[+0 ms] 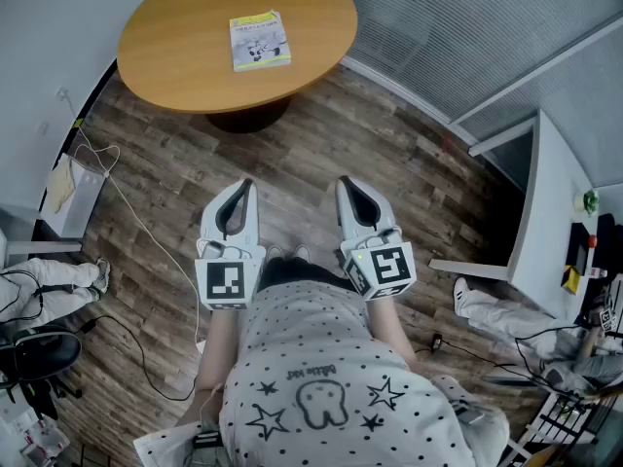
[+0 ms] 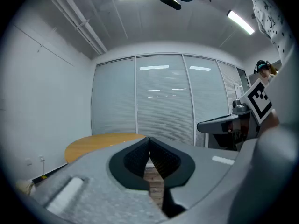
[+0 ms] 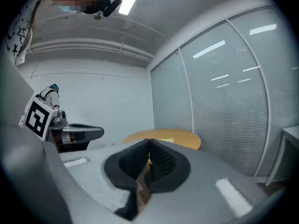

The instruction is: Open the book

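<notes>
The person is holding both grippers out at waist height, side by side and roughly level, pointing toward the round wooden table (image 1: 195, 56). The left gripper (image 1: 243, 188) is keeping its jaws pressed together: its own view shows the dark ribbed pads (image 2: 140, 155) meeting at the tips with nothing between them. The right gripper (image 1: 344, 185) is doing the same, its pads (image 3: 161, 160) touching at the tips and gripping nothing. Neither gripper is touching anything.

The book (image 1: 260, 41) is lying flat and closed on the table, cover up, toward the right part of the tabletop and well apart from both grippers. In the right gripper view a yellow sliver of it is showing just above the closed jaws, on the table's top.

A stretch of wood-plank floor (image 1: 321, 134) is lying between the person and the table. A white cable (image 1: 146, 227) is trailing across the floor to the left of the left gripper. Slatted glass partitions (image 1: 467, 27) are running behind the table, and a white desk (image 1: 545, 212) is standing off to the right. Seated people's legs are showing at both lower edges of the head view.
</notes>
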`<action>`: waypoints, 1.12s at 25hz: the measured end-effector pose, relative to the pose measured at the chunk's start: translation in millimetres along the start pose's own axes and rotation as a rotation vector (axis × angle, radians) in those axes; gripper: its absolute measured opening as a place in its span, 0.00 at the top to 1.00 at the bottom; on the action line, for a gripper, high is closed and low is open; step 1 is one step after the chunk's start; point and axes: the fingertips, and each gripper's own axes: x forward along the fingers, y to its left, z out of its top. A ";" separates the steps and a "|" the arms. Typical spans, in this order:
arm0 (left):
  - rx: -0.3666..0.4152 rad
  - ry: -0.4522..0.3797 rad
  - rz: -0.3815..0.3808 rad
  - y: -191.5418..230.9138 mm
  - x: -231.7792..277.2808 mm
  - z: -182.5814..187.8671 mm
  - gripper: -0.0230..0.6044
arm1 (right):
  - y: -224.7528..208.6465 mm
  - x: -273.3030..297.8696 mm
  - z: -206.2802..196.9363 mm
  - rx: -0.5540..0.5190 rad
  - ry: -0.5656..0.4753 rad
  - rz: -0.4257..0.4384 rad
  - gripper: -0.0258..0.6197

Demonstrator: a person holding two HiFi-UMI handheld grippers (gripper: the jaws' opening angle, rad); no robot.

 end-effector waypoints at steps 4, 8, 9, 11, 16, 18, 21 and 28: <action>0.007 0.002 -0.006 -3.5 4.7 3.3 0.95 | -4.0 -0.1 -0.2 -0.001 0.005 0.001 0.95; 0.006 0.000 -0.010 -7.3 8.1 5.8 0.95 | -9.3 -0.2 -0.7 -0.005 0.007 -0.001 0.95; 0.006 -0.003 -0.011 -9.0 8.9 6.7 0.95 | -10.7 -0.9 -0.9 -0.007 0.008 -0.001 0.95; 0.010 -0.006 -0.012 -12.6 10.7 8.6 0.95 | -13.2 -3.1 -0.4 -0.010 0.006 0.001 0.95; 0.023 0.000 -0.013 -23.6 17.1 10.3 0.95 | -21.4 -8.7 1.5 -0.013 0.001 0.008 0.95; 0.021 -0.006 -0.018 -29.2 19.7 10.1 0.95 | -25.5 -10.2 2.1 -0.015 -0.009 0.013 0.95; 0.021 -0.019 -0.023 -38.8 22.6 9.5 0.95 | -30.2 -13.2 0.9 -0.024 -0.017 0.032 0.95; -0.040 -0.061 -0.066 -57.2 25.9 14.5 0.95 | -40.6 -18.2 -4.1 -0.020 -0.005 0.041 0.95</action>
